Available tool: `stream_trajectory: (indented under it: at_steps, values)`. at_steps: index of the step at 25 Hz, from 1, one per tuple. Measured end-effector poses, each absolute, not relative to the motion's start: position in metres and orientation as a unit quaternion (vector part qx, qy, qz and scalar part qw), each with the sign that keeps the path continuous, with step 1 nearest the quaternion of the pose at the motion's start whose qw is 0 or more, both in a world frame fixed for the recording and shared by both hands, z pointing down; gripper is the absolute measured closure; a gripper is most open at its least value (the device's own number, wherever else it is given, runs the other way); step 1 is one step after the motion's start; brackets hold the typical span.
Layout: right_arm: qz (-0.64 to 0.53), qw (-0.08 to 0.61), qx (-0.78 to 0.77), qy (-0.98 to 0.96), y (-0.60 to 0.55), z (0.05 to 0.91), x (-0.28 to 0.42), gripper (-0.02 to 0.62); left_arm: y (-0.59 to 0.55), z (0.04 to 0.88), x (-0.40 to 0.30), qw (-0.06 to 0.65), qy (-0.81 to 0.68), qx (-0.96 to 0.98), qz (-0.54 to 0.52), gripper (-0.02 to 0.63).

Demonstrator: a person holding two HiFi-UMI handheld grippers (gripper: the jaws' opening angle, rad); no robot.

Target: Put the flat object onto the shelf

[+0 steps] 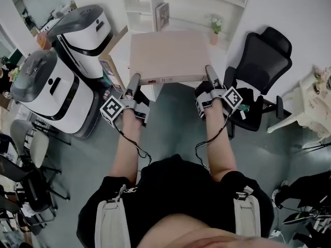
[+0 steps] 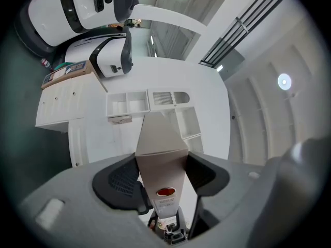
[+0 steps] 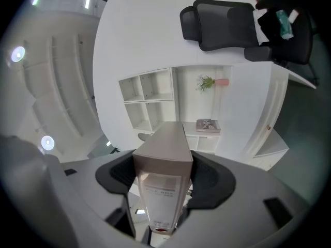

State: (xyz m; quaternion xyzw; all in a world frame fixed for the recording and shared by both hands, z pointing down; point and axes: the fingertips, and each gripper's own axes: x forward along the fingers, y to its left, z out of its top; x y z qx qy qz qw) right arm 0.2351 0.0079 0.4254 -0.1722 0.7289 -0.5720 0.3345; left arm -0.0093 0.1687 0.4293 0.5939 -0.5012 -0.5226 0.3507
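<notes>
**Desk:** What are your grippers doing in this shot?

**Operator:** I have both clamped on the file box (image 1: 166,56). My left gripper (image 1: 134,82) bites the box's near edge at its left corner, and my right gripper (image 1: 211,76) bites the same edge at the right corner. In each gripper view the jaws stand wide, with the pads pressed to either face of the beige box.

**Desk:** So where is the box?

**Operator:** It is off every surface, carried between the two grippers. It reaches forward from their jaws and tips slightly upward. A red dot shows on the narrow end nearest my left gripper.

**Desk:** And the shelf?

**Operator:** The white shelf (image 1: 178,4) lies straight ahead of both grippers, past the far edge of the box and apart from it. A book (image 1: 162,15) leans in one compartment, and a small potted plant (image 1: 215,27) sits ahead of my right gripper. A black office chair (image 1: 261,61) is off to that gripper's right. Two white machines (image 1: 51,84) stand to the left of my left gripper.
</notes>
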Motion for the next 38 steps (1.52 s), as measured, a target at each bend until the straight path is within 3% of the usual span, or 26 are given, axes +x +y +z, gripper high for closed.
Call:
stream_trajectory:
  at_steps: [21,38]
  values:
    - [-0.564,0.33,-0.177,0.736,0.009,0.437,0.184,0.305,0.163,0.447,-0.064,0.357,-0.496,0.605,-0.51,0.322]
    - [-0.565,0.336,-0.177,0.732,-0.091,0.446,0.14,0.305,0.061,0.448,-0.11,0.362,-0.497,0.612,-0.498,0.322]
